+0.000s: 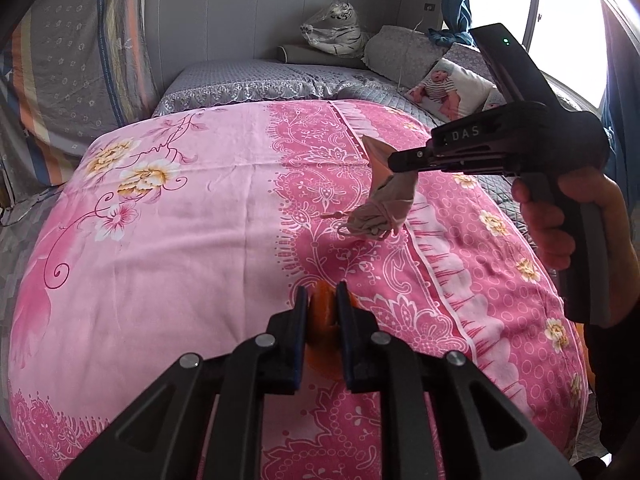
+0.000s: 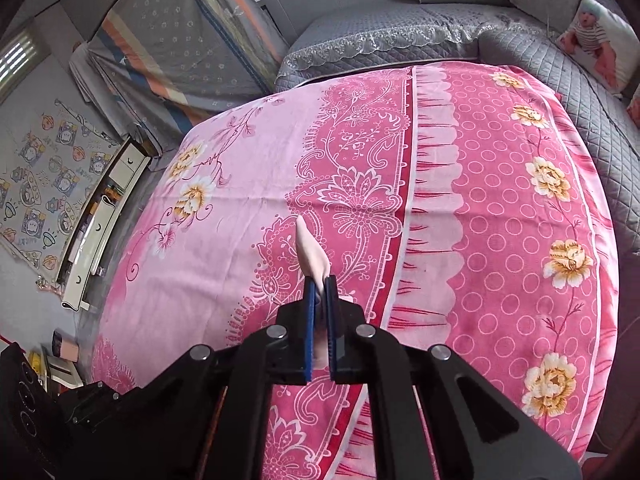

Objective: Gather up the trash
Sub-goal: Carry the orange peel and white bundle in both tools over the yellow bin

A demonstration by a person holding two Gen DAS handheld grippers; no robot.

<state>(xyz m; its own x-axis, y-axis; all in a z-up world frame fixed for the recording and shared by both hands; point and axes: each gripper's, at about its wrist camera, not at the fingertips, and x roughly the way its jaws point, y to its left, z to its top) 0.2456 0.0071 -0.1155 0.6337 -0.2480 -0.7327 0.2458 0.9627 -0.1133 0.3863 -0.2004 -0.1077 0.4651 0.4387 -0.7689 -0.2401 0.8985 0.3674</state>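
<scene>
My left gripper sits low in the left wrist view, shut on an orange scrap that fills the narrow gap between its blue pads, just above the pink floral quilt. To the upper right, a hand holds my right gripper, which is shut on a crumpled beige wrapper hanging down toward the quilt. In the right wrist view the right gripper pinches that beige wrapper, whose pointed end sticks up past the fingertips over the quilt.
A grey quilted bedspread lies beyond the quilt, with a stuffed tiger, a grey cushion and a baby-print pillow. Folded bedding leans at the left. A white cabinet stands beside the bed.
</scene>
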